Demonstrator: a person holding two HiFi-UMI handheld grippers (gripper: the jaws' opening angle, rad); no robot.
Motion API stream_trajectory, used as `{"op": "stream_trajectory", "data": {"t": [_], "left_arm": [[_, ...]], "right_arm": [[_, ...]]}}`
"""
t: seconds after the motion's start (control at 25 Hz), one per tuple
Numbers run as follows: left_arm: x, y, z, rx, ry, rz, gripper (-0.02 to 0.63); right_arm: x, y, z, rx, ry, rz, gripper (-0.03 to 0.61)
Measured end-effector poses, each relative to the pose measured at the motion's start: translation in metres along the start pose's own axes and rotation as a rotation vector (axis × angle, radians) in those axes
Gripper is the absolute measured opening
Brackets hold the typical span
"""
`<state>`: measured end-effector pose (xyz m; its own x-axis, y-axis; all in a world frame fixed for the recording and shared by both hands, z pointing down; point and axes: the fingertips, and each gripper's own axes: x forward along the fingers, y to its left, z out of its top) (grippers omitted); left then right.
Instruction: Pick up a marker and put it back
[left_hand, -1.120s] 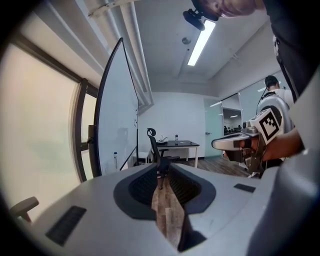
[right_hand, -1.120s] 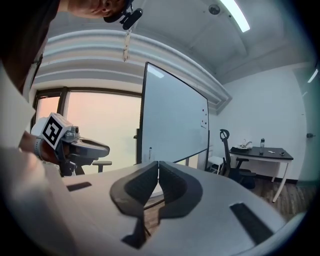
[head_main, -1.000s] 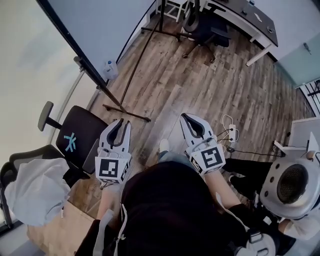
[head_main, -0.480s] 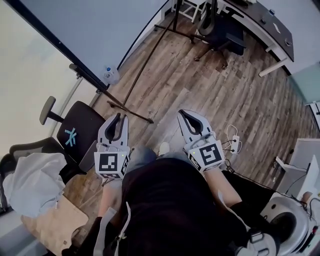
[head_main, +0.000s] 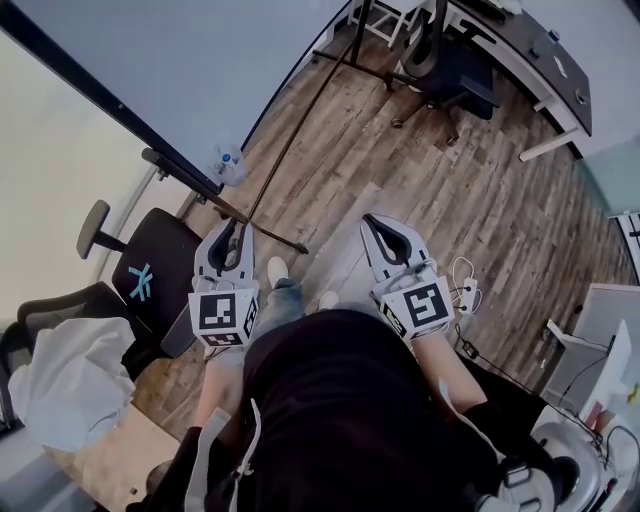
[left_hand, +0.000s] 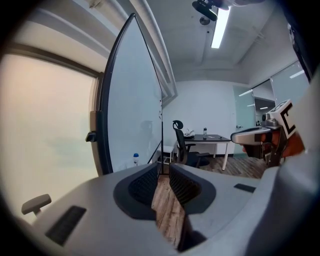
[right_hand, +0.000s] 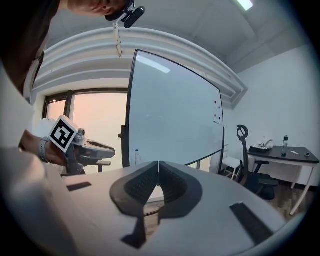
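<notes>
No marker shows in any view. A large whiteboard (head_main: 200, 60) on a black stand rises ahead to the left; it also fills much of the left gripper view (left_hand: 135, 120) and the right gripper view (right_hand: 170, 115). My left gripper (head_main: 232, 228) is held in the air over the wood floor, pointing toward the board's foot, its jaws (left_hand: 165, 167) a narrow gap apart with nothing between them. My right gripper (head_main: 372, 222) hovers beside it, jaws (right_hand: 158, 164) closed tip to tip and empty.
A small bottle (head_main: 228, 163) stands on the floor by the whiteboard's leg. A black office chair (head_main: 150, 270) with white cloth (head_main: 60, 370) nearby is at the left. A desk (head_main: 520, 40) and a black chair (head_main: 450, 60) stand at the far end. A power strip (head_main: 465, 280) lies on the floor at the right.
The person has stepped forward toward the whiteboard and a shoe now shows between the grippers. Both grippers stay raised side by side, empty as before.
</notes>
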<state>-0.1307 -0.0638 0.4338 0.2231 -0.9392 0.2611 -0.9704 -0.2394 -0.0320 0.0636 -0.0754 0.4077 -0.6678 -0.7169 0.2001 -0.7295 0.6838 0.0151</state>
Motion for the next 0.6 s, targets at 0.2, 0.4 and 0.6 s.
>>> {"op": "stream_trajectory", "data": {"t": [0.2, 0.4, 0.6], "left_arm": [[0.02, 0.03, -0.007, -0.026, 0.009, -0.004, 0.08], [0.045, 0.046, -0.013, -0.033, 0.026, -0.01, 0.08], [0.061, 0.061, -0.018, -0.038, 0.03, -0.016, 0.08]], "right_arm": [[0.026, -0.003, 0.003, -0.008, 0.022, -0.027, 0.015], [0.042, -0.014, 0.007, -0.012, 0.037, -0.064, 0.015], [0.052, -0.02, 0.006, -0.006, 0.055, -0.103, 0.015]]}}
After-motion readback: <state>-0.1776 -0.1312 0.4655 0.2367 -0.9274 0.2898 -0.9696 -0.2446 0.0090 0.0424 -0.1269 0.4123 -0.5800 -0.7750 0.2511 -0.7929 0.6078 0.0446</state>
